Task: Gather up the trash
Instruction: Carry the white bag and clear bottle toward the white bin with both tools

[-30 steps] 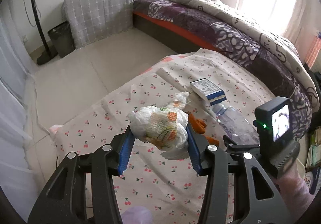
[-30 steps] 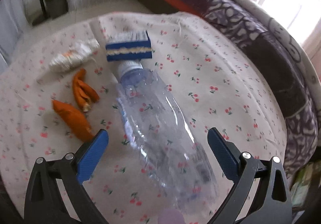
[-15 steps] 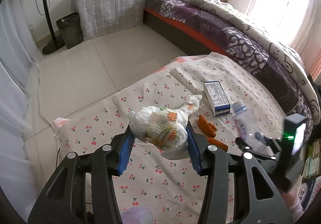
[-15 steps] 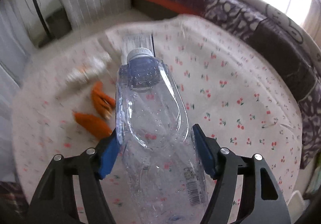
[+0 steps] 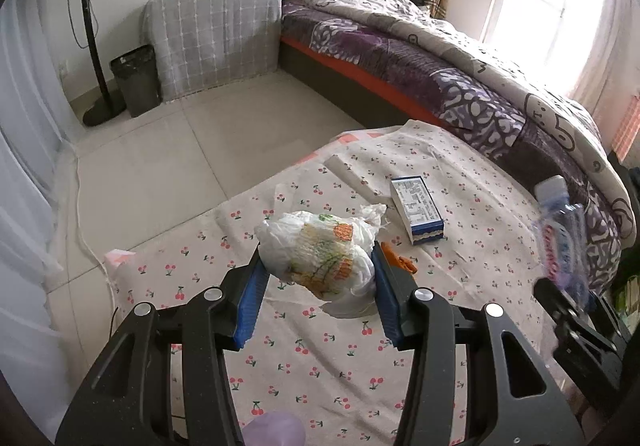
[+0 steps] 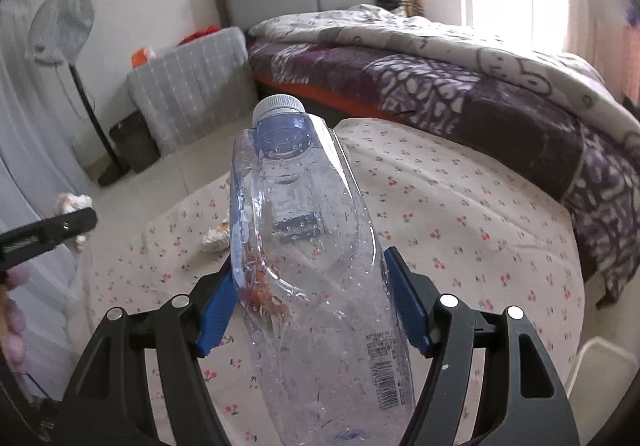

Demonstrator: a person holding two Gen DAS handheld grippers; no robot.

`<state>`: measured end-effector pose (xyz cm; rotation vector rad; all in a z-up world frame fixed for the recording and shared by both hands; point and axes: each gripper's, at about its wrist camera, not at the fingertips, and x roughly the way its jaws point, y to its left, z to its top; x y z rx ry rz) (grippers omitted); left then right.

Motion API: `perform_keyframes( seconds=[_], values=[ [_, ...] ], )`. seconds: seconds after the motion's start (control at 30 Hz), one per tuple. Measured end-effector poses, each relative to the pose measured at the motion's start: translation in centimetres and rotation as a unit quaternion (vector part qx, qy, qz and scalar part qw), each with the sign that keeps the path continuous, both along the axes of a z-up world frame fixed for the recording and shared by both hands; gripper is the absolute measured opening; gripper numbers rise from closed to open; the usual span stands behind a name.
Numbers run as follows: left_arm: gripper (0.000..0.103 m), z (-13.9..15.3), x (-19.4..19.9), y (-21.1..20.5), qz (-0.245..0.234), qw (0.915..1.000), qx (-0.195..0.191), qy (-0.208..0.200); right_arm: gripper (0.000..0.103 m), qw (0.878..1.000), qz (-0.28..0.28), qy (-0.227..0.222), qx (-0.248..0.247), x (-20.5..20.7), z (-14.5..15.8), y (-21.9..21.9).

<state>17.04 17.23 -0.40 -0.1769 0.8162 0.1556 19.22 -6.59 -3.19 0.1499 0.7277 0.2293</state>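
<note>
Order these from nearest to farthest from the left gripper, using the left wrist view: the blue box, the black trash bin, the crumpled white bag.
1. crumpled white bag: clamped in the left gripper.
2. blue box: on the cherry cloth, ahead to the right.
3. black trash bin: far left, beside the fan stand.

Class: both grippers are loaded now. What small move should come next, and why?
Probably carry both toward the dark bin by the fan. The left gripper is shut on the crumpled wrapper, the right gripper on the plastic bottle, both lifted off the cloth, so neither can pick more.
</note>
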Motion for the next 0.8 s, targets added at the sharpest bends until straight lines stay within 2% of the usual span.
perform_keyframes(
  seconds=[0.33,0.8],
  values=[
    [0.047,-0.6,0.2,-2.3,-0.015,0.9999,0.007,0.003,0.069,0.999,-0.034,-0.009,-0.004,-2.6,-0.9,-3.5],
    [0.046,-1.0,0.6,-8.2,-0.066,0.9977,0.013,-0.001,0.069,0.996,-0.087,-0.019,0.005,-5.3,0.3,-9.2]
  ],
)
